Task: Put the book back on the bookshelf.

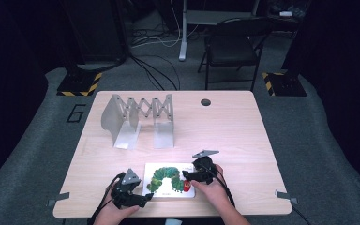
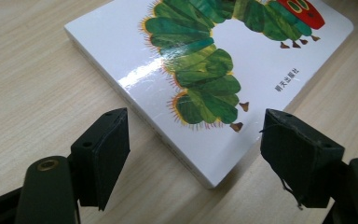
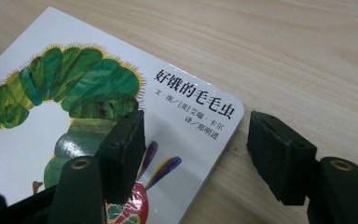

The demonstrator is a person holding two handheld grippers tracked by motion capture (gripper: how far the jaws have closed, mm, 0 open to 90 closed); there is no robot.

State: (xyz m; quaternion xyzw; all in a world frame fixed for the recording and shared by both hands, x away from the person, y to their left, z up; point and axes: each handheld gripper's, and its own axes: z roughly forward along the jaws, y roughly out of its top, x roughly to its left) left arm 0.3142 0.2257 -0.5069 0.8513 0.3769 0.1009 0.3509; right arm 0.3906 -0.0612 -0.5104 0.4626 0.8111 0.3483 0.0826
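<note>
**Both grippers poised at the picture book's two ends**

We have the white glossy board book with the green caterpillar cover (image 1: 168, 180) lying flat near the front edge of the pale wooden table (image 1: 243, 136), about midway along it. Our left gripper (image 2: 193, 154) is released, its jaws standing apart astride the book's near corner without pressing on it. Our right gripper (image 3: 193, 154) is likewise unclenched, one jaw above the cover and the other out past the edge by the title.

To do this well, we judge each gripper should slide further on before squeezing, so the pads bite the board squarely rather than a corner.

The silver metal expanding file rack (image 1: 138, 119) stands well apart toward the table's back left corner; nothing lies between it and the book.
</note>
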